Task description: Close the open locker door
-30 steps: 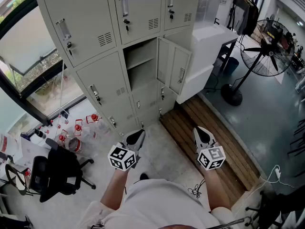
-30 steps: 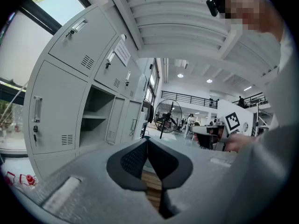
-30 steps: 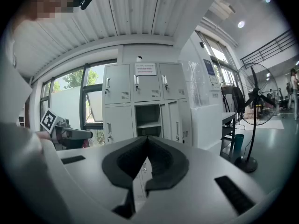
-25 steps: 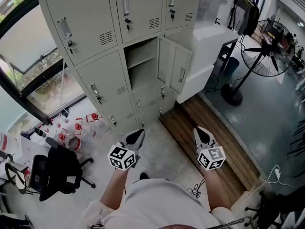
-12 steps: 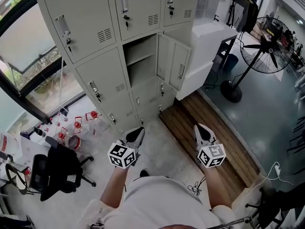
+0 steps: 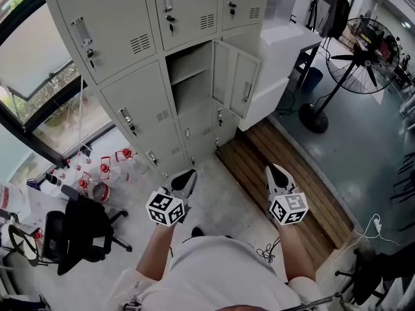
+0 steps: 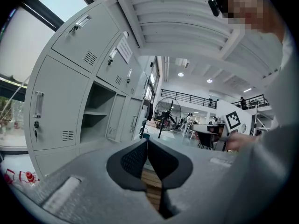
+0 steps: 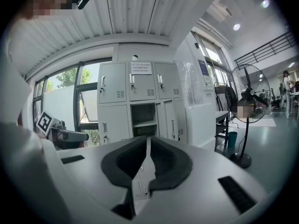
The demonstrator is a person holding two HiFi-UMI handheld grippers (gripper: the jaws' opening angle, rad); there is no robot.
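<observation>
The left tongs (image 7: 146, 143) are pressed tip to tip with nothing in them. The right tongs (image 8: 148, 140) are all but together, their jaws having just eased open a hair, and they too are empty. Both are held out level in front of the person, side by side, over the pale concrete floor (image 6: 217, 203) and well short of the lockers.

Ahead stands the bank of pale grey sheet-metal lockers (image 6: 130, 89). Its middle compartment (image 6: 189, 80) gapes open, one shelf showing inside. The open pale grey metal locker door (image 6: 245, 76) hangs swung out to the right of that compartment, with its slim metal handle (image 6: 247, 91) near the outer edge. A brown slatted wooden platform (image 6: 285, 167) lies on the floor below and to the right of it.

The door looks like thin painted steel, so probably light, stiff and free on its hinges, with a smooth face that tongs would slide on. It likely needs no grip at all. A push with closed tips on the face near the handle edge, far from the hinge, should give the most leverage. Pushed too hard, it may rattle or bounce back, and a last firm press may be needed for the latch to catch.
</observation>
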